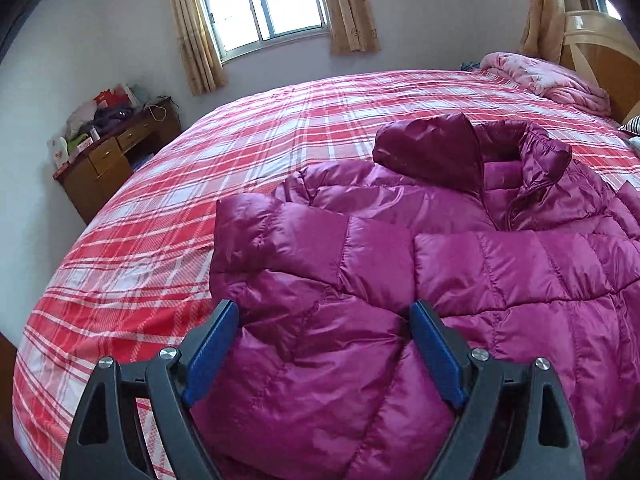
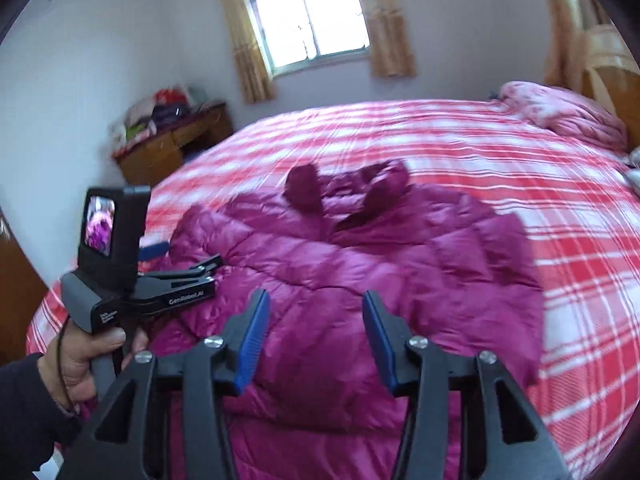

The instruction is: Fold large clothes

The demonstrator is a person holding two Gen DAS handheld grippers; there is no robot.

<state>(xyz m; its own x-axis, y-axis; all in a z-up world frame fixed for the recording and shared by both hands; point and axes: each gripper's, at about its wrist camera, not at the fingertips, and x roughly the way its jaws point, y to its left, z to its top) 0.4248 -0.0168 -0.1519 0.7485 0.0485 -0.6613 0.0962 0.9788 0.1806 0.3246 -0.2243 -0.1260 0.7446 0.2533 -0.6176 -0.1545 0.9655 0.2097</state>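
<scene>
A magenta quilted down jacket (image 1: 400, 280) lies on the bed with both sleeves folded across its front and the hood (image 1: 432, 152) at the far end. My left gripper (image 1: 324, 312) is open and empty, hovering just above the jacket's near left part. In the right wrist view the jacket (image 2: 360, 248) lies spread ahead. My right gripper (image 2: 316, 304) is open and empty above the jacket's near hem. The left gripper also shows in the right wrist view (image 2: 188, 258), held by a hand at the jacket's left edge.
The bed has a red and white plaid sheet (image 1: 168, 208). A pink folded quilt (image 1: 552, 80) lies by the wooden headboard (image 1: 600, 48) at the far right. A cluttered wooden desk (image 1: 112, 152) stands by the wall at left, under a window (image 1: 260, 0).
</scene>
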